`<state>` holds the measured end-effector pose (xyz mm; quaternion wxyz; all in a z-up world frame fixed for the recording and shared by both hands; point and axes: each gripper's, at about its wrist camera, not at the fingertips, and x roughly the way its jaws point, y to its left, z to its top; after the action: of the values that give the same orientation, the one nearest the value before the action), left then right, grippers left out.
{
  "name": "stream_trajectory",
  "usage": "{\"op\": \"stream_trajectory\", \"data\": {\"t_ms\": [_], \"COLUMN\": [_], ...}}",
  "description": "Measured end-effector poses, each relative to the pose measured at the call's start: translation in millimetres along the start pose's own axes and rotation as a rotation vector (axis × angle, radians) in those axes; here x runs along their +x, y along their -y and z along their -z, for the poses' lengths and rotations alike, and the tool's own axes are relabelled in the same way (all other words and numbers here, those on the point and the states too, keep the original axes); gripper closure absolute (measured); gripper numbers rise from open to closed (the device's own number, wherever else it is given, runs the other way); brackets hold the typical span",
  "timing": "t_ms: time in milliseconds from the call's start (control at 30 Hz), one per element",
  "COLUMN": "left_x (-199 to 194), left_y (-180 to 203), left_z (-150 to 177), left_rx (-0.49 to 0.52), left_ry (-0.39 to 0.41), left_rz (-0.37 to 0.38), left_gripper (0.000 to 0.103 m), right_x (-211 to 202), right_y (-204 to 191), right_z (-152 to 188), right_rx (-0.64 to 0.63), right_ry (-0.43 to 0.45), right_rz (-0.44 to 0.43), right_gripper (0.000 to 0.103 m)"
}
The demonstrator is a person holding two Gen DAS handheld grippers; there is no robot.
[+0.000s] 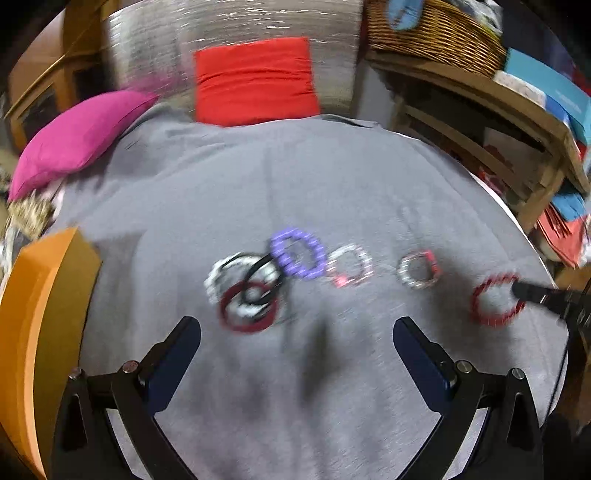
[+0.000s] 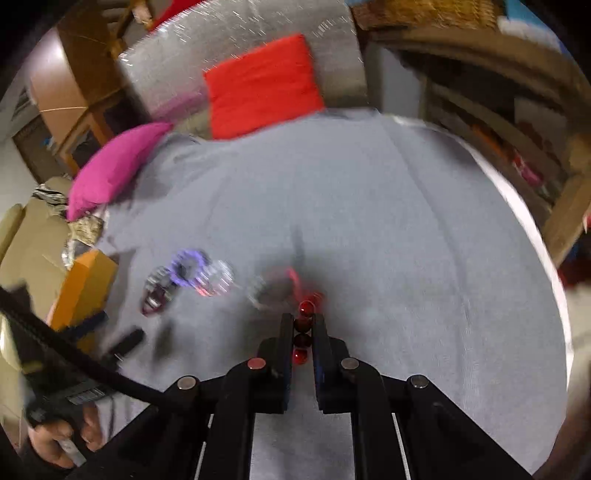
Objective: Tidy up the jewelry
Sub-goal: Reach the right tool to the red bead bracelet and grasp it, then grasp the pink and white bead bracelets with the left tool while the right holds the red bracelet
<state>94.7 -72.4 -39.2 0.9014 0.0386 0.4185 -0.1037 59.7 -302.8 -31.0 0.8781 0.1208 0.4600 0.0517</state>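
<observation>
Several bracelets lie in a row on the grey cloth (image 1: pixel 295 177). A tangled pile of dark red, black and white bangles (image 1: pixel 245 291) lies at the left, then a purple beaded bracelet (image 1: pixel 297 253), a silver and pink one (image 1: pixel 349 266), and a silver one (image 1: pixel 419 269). My left gripper (image 1: pixel 297 332) is open above the cloth, in front of the pile. My right gripper (image 2: pixel 302 321) is shut on a red beaded bracelet (image 2: pixel 304 308), which also shows in the left wrist view (image 1: pixel 496 301) at the right end of the row.
An orange box (image 1: pixel 33 325) stands at the left edge of the cloth. A pink cushion (image 1: pixel 81 136) and a red cushion (image 1: pixel 255 81) lie at the back. A wooden shelf unit (image 1: pixel 480 110) with a wicker basket (image 1: pixel 436 33) stands at the right.
</observation>
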Motion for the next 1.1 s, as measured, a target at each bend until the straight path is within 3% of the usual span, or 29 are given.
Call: {"op": "stream_trajectory", "data": {"t_ms": [267, 533, 567, 600, 633, 733, 833, 867, 1100], "left_x": [41.9, 90.4, 94.9, 99.4, 105.6, 107.6, 102.3, 100.8, 79.4], "left_y": [58.3, 96.2, 99.7, 101.4, 101.2, 96.7, 100.5, 100.3, 79.2], "left_z": [-35.7, -51.7, -51.2, -50.5, -49.3, -48.1, -47.8, -46.7, -34.6], "left_rx": [0.180, 0.294, 0.309, 0.317, 0.310, 0.277, 0.306, 0.303, 0.213], "left_ry": [-0.052, -0.146, -0.160, -0.175, -0.205, -0.211, -0.197, -0.200, -0.187], "left_rz": [0.042, 0.030, 0.021, 0.014, 0.019, 0.043, 0.033, 0.038, 0.140], "left_gripper": [0.000, 0.001, 0.009, 0.026, 0.035, 0.051, 0.090, 0.095, 0.095], "right_x": [20.7, 39.2, 39.4, 40.6, 39.9, 41.6, 46.5, 47.8, 52.4], "right_y": [43.0, 55.0, 57.0, 58.1, 58.8, 55.9, 53.3, 51.0, 45.7], "right_z": [26.7, 36.7, 37.0, 36.9, 36.8, 35.4, 32.5, 30.3, 25.2], "right_rx": [0.123, 0.173, 0.178, 0.182, 0.182, 0.167, 0.152, 0.140, 0.123], "right_ry": [-0.045, -0.057, -0.056, -0.055, -0.055, -0.058, -0.080, -0.090, -0.095], "right_rz": [-0.006, -0.030, -0.034, -0.038, -0.040, -0.036, -0.030, -0.019, -0.008], "right_gripper": [0.092, 0.088, 0.088, 0.088, 0.088, 0.088, 0.088, 0.088, 0.093]}}
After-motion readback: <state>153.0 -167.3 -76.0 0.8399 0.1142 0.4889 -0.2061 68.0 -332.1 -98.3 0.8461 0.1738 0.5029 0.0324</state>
